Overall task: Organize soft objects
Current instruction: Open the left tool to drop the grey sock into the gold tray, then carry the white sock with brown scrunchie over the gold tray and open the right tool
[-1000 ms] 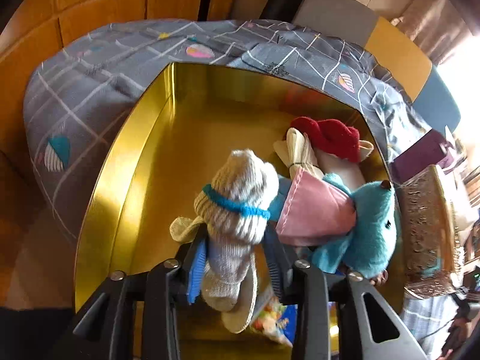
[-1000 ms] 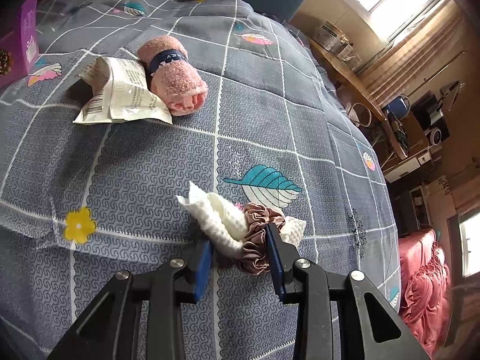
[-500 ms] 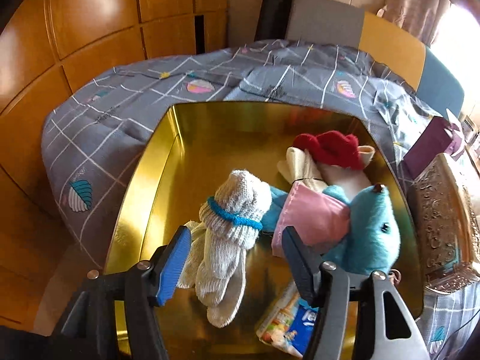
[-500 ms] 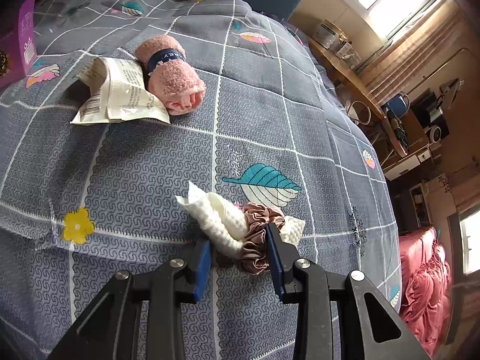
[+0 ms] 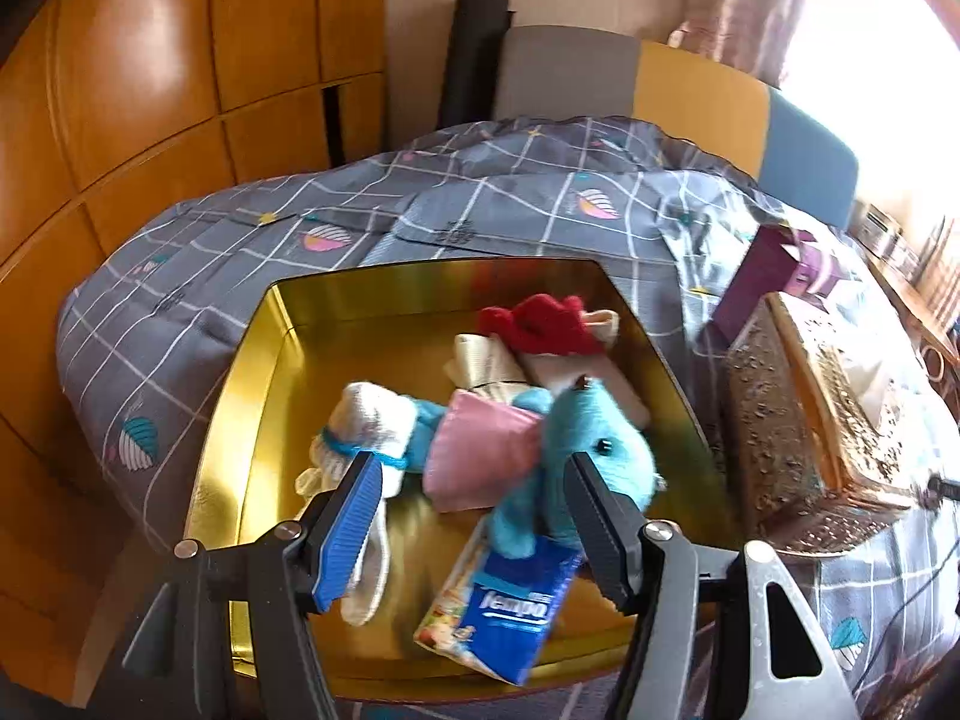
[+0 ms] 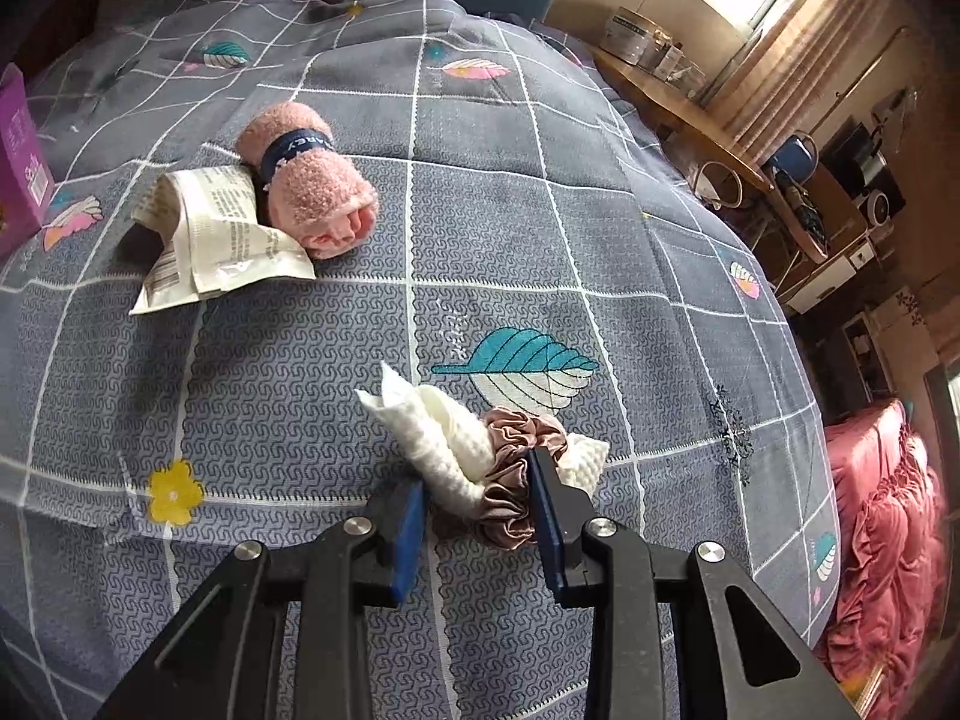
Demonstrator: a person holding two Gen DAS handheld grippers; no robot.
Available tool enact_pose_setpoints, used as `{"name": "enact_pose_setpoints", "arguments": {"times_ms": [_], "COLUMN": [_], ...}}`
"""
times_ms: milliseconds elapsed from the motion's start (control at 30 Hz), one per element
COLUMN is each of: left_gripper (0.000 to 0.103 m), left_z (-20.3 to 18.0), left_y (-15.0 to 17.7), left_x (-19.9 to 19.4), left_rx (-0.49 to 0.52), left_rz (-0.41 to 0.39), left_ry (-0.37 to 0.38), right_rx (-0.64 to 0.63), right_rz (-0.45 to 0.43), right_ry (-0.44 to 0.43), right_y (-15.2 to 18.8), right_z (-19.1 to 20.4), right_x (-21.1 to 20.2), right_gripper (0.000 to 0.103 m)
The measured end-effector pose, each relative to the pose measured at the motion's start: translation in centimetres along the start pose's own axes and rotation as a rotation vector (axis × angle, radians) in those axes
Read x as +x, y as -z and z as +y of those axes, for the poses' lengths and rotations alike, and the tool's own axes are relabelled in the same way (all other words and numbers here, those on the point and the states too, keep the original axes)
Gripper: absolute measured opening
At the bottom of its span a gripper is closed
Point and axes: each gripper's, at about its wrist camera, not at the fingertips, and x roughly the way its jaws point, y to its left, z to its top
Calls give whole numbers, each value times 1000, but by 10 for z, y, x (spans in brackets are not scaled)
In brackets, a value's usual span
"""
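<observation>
In the left wrist view, a gold tin box [image 5: 240,420] on the bed holds white socks tied with a blue band [image 5: 366,426], a blue plush toy with a pink cloth [image 5: 576,444], a red soft item [image 5: 546,324], a cream roll and a blue tissue pack [image 5: 510,606]. My left gripper [image 5: 474,474] is open and empty above the box. In the right wrist view, my right gripper [image 6: 477,498] is shut on a white waffle cloth bound by a mauve scrunchie [image 6: 462,450], low over the bedspread. A pink rolled towel [image 6: 312,186] lies farther off.
A white crumpled packet [image 6: 210,234] lies beside the pink towel. A purple box [image 6: 18,150] stands at the left. A woven gold box [image 5: 810,420] and a purple box [image 5: 774,270] sit right of the tin. Wooden cabinets rise on the left.
My left gripper let go of the white socks, opened, and drew back up from the tin. My right gripper stays shut on the white cloth and has lifted slightly.
</observation>
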Motion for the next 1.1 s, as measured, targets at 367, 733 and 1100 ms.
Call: {"name": "enact_pose_setpoints", "arguments": {"times_ms": [367, 733, 1100], "left_gripper": [64, 64, 64], "left_z": [-15, -18, -16], "left_y": [1, 7, 12], "left_x": [-8, -4, -1], "left_rx": [27, 27, 23], "left_rz": [-18, 6, 23], "left_ry": [63, 89, 102], "right_rx": [54, 13, -77], "right_rz": [-48, -180, -337], "right_ry": [-24, -155, -487], "right_y": [-55, -119, -138], "right_z": [11, 62, 149], "right_x": [-23, -87, -188], "right_gripper": [28, 28, 28]}}
